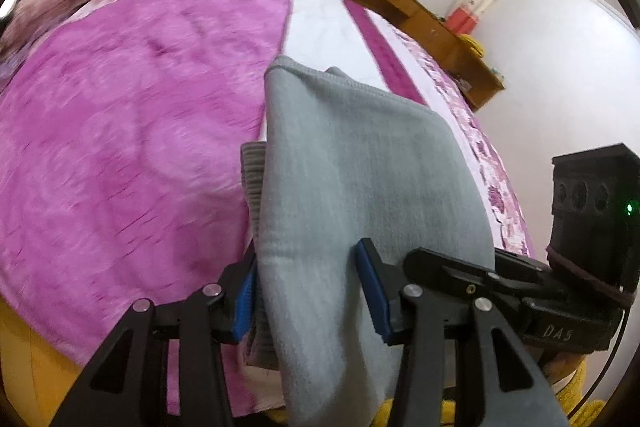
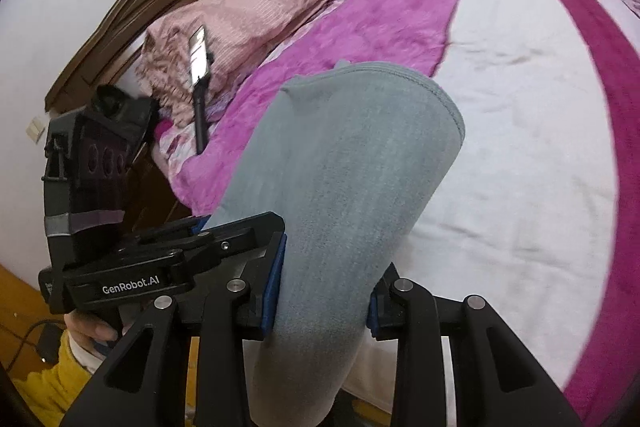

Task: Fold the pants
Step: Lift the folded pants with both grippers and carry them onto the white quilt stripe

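Left hand-held gripper [image 1: 312, 291] pinches the grey pants [image 1: 360, 163], and my right hand-held gripper [image 2: 324, 291] clamps them too. They hang above the bed [image 2: 520, 131], pink blanket [image 1: 120, 131] at left.

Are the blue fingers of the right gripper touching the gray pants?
Touching. The right wrist view shows the right gripper with both blue fingers pressed against the gray pants, which bunch between them.
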Demonstrator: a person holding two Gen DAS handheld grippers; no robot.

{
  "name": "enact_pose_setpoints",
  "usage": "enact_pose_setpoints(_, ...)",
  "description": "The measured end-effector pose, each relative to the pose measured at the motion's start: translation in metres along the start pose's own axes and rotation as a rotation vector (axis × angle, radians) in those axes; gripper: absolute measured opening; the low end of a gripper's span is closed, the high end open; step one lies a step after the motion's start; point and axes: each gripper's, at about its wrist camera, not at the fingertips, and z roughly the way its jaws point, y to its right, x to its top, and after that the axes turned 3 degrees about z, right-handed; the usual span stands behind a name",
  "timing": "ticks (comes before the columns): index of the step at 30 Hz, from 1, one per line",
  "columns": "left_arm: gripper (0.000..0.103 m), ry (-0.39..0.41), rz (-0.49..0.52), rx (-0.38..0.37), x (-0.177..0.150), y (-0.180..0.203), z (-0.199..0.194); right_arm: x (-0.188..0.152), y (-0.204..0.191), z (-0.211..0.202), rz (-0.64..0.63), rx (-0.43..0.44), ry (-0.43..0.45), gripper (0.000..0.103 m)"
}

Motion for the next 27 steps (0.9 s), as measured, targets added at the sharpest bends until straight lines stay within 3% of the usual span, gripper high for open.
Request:
enact_pose_setpoints(5,0.048,0.001,0.039,-0.038,0.026,0.047,0.028,0.020,0.040,-0.032,0.040,-0.022,0.033,0.026)
enact_pose_setpoints(12,0.048,-0.035,0.064,-0.081,0.054,0.079,0.080,0.050,0.093,-0.047,0.018,-0.058,0.045,0.026)
enact_pose_setpoints(18,0.048,-0.082,0.072,-0.095,0.078,0.083,0.135,0.075,0.137,-0.032,0.005,-0.083,0.016,0.026)
enact_pose_setpoints(24,0.048,-0.159,0.118,-0.063,0.097,0.078,0.197,0.094,0.176,0.004,-0.019,-0.166,-0.044,0.026)
enact_pose_setpoints(27,0.046,-0.185,0.159,-0.012,0.102,0.072,0.222,0.097,0.193,0.021,-0.011,-0.203,-0.075,0.026)
